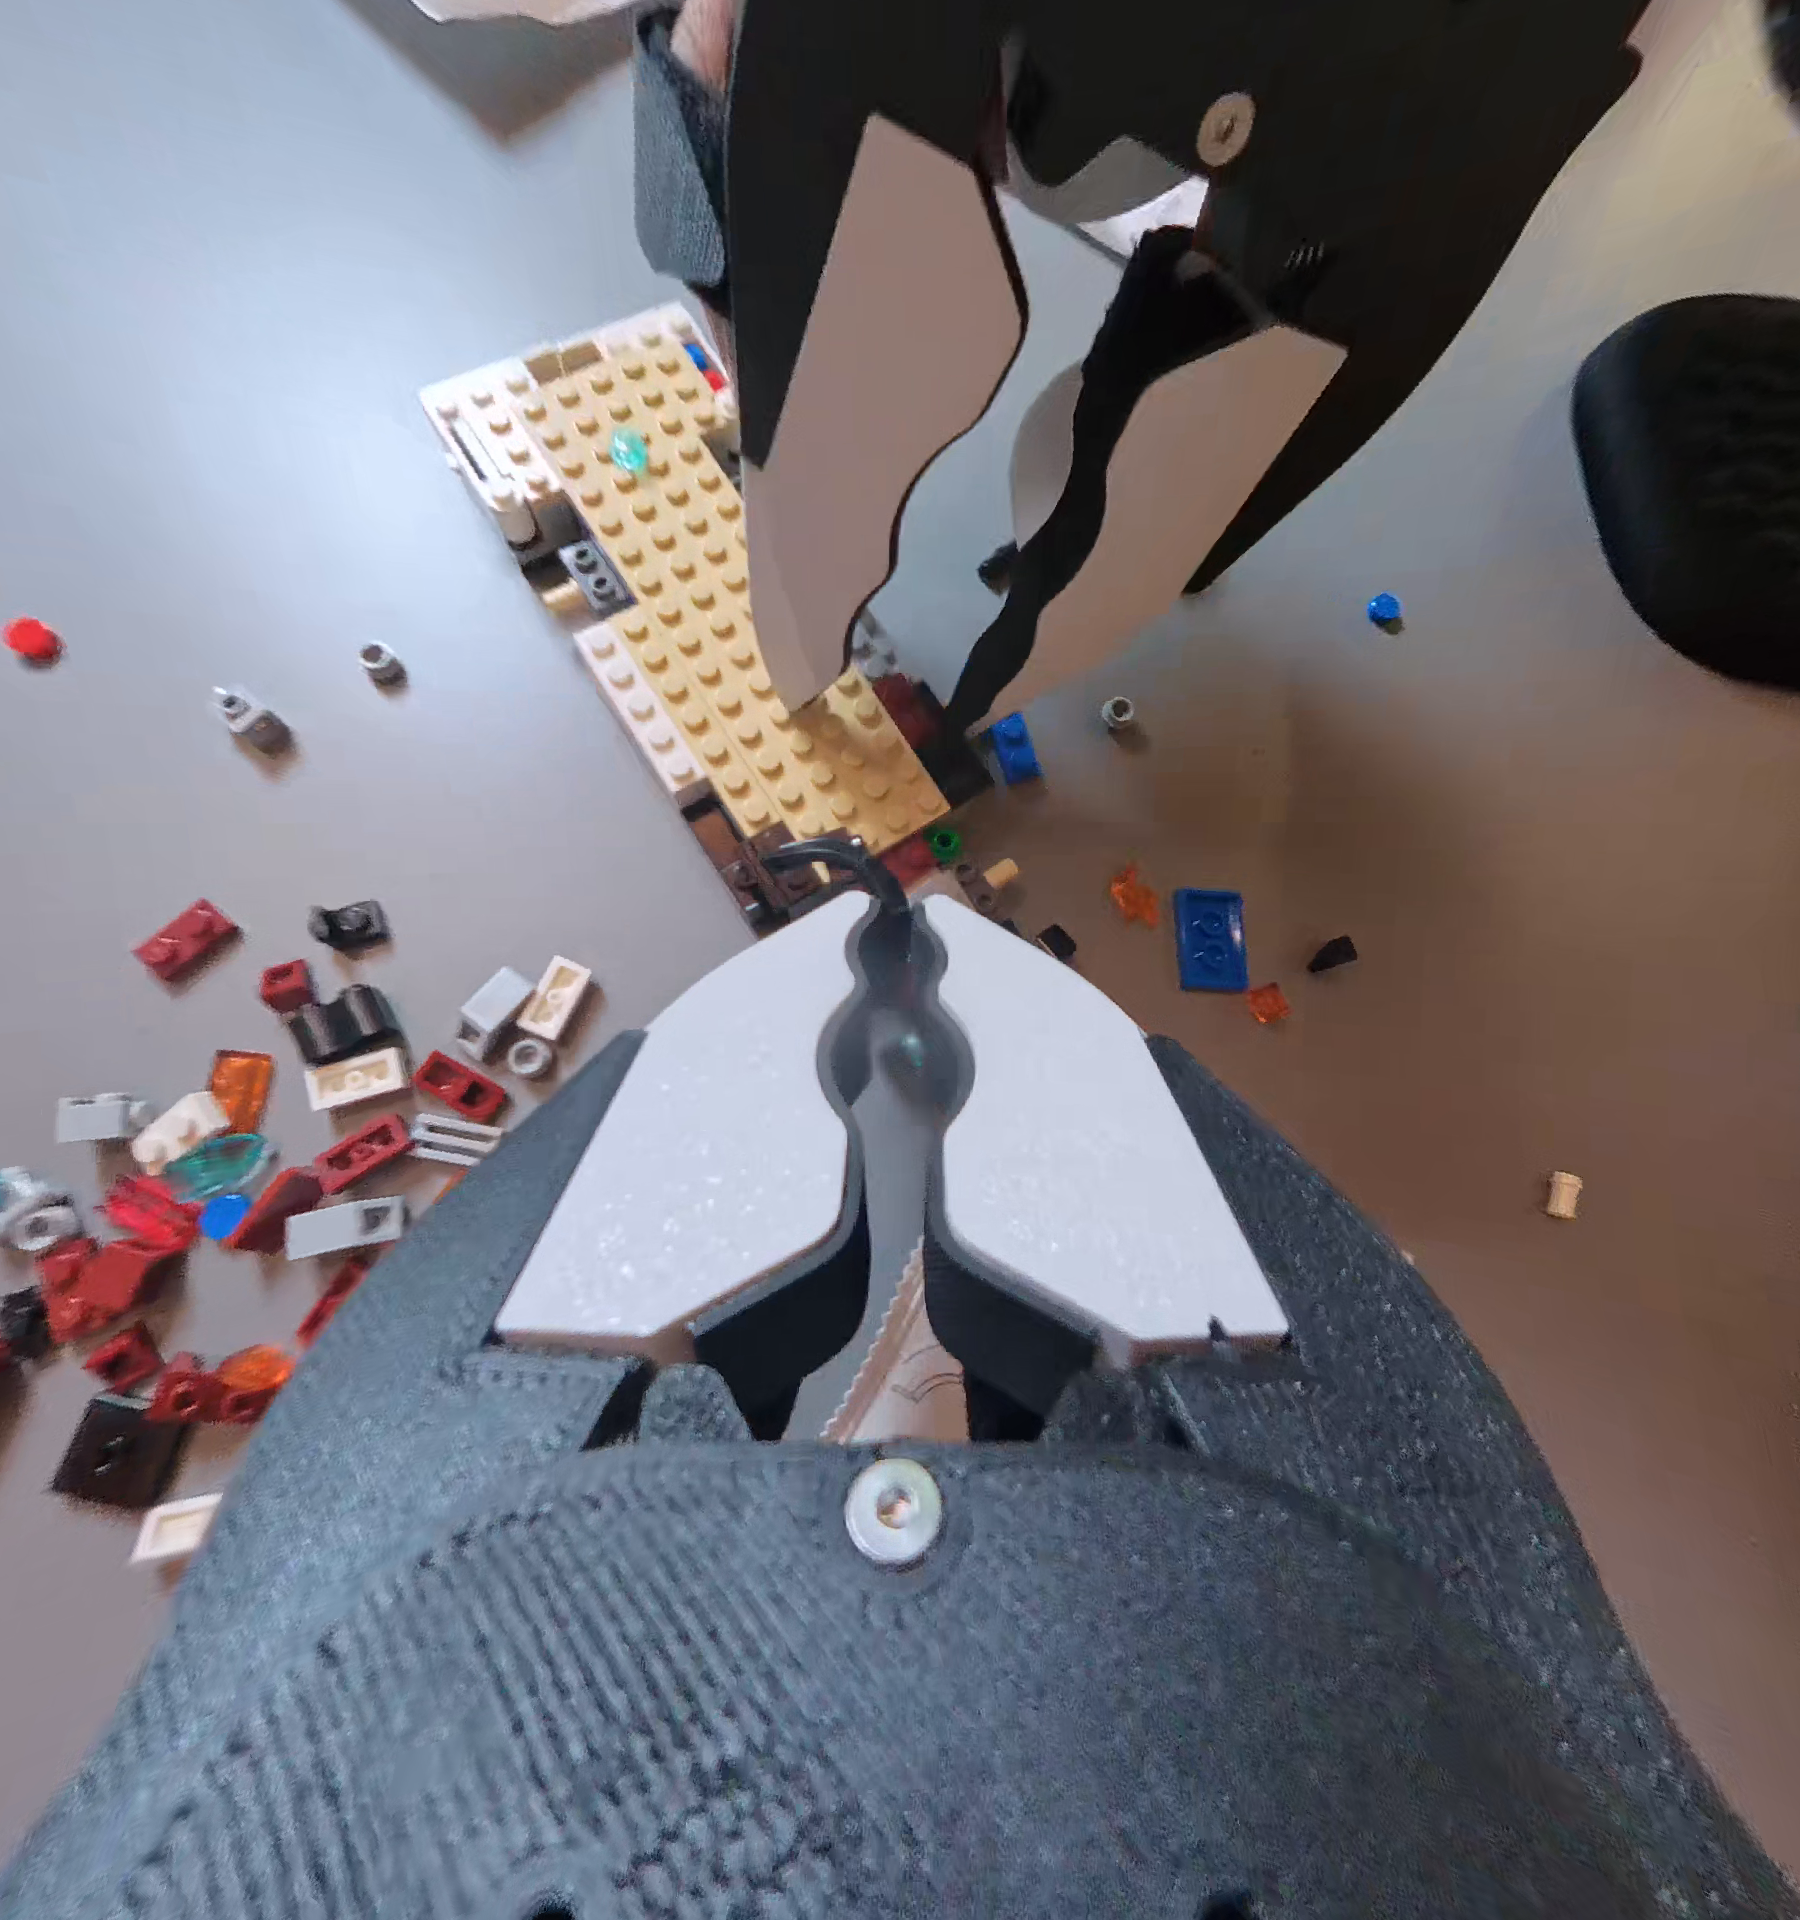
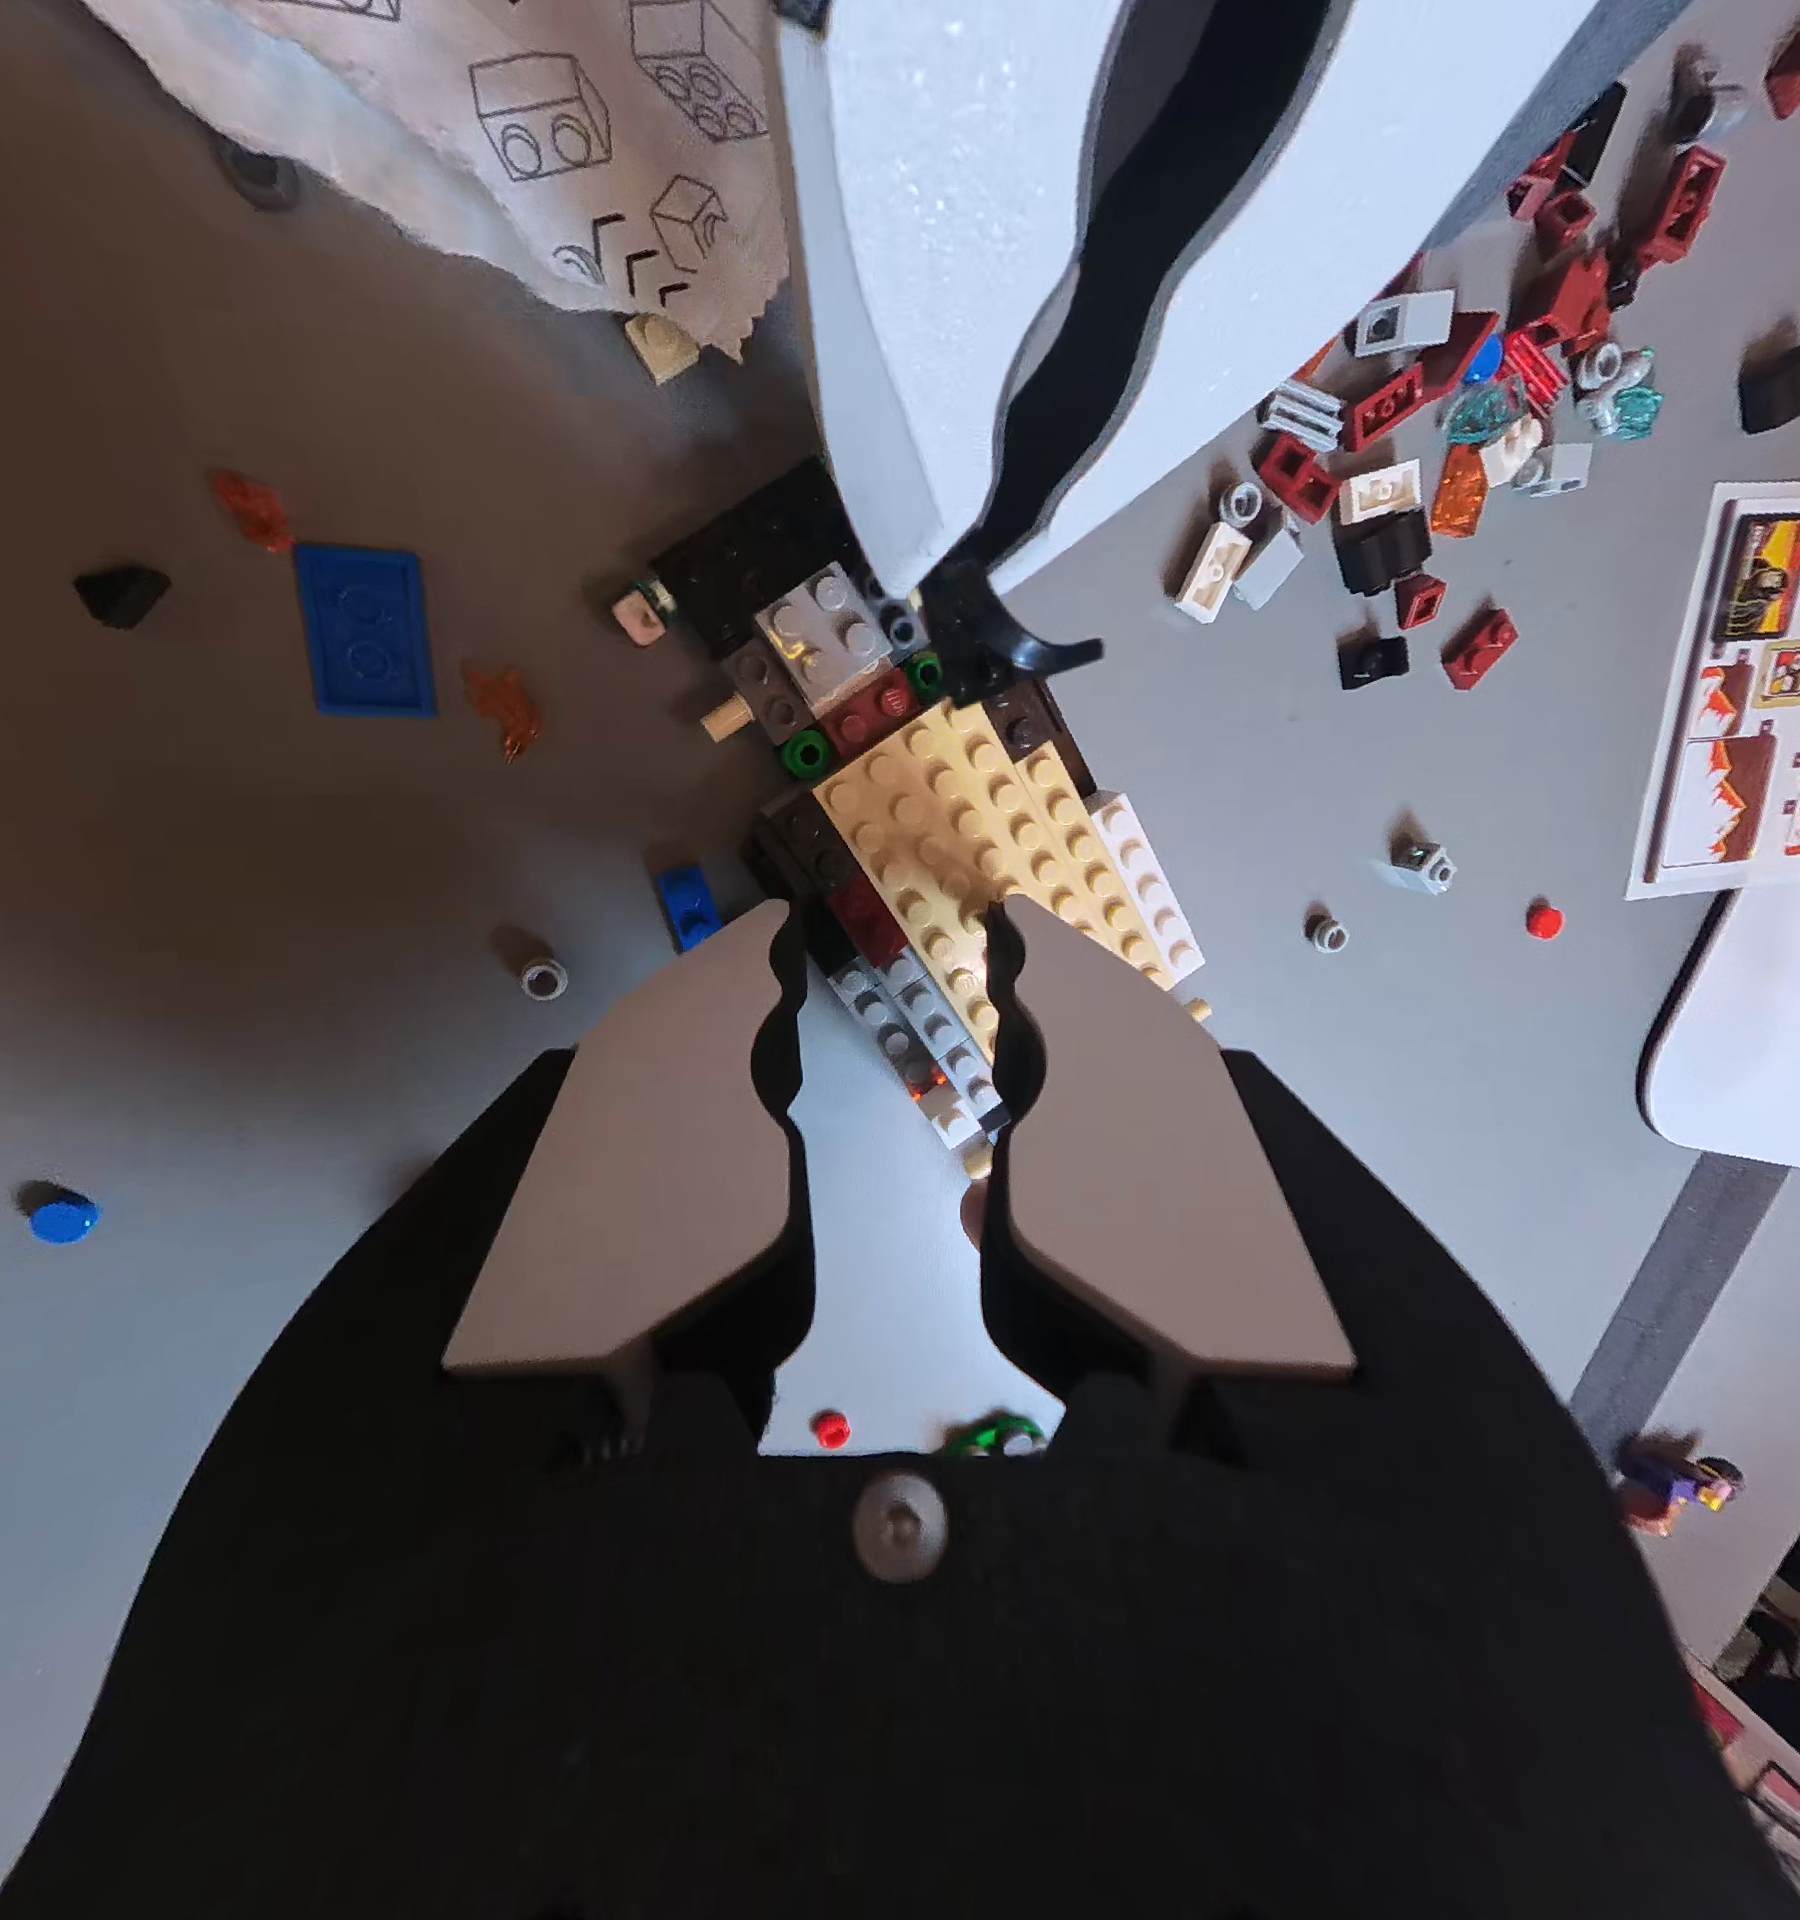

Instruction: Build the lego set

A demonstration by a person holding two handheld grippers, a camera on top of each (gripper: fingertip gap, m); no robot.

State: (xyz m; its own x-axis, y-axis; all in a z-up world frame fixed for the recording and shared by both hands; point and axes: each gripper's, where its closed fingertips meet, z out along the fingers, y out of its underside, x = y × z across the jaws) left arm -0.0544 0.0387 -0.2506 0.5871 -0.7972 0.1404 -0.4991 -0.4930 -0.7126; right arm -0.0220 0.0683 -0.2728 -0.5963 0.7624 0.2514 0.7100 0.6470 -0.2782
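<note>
At the near end of the brick model (image 1: pixel 730 623), the left gripper (image 1: pixel 891 914) had its fingers pinched nearly together on a small curved black piece (image 1: pixel 823 860), a thin horn-like part whose stem ran back between the pads while its hooked tip bent toward nine o'clock in the left wrist view. In the right wrist view the same piece (image 2: pixel 1041 646) pointed toward three o'clock, just past the model's dark end. Its long axis lay roughly along the gripper's fingers, probably so the tip could be steered onto the studs.

The right gripper (image 2: pixel 891 914) stood partly spread over the model's tan plates (image 2: pixel 979 831); one fingertip (image 1: pixel 808 681) looked to rest on the tan studs, likely to steady the model. Whether the other touched anything could not be told.

The model's long axis ran from eleven to five o'clock in the left view. Loose bricks (image 1: pixel 252 1122) lay scattered at eight o'clock, a blue plate (image 1: pixel 1210 940) at three.
</note>
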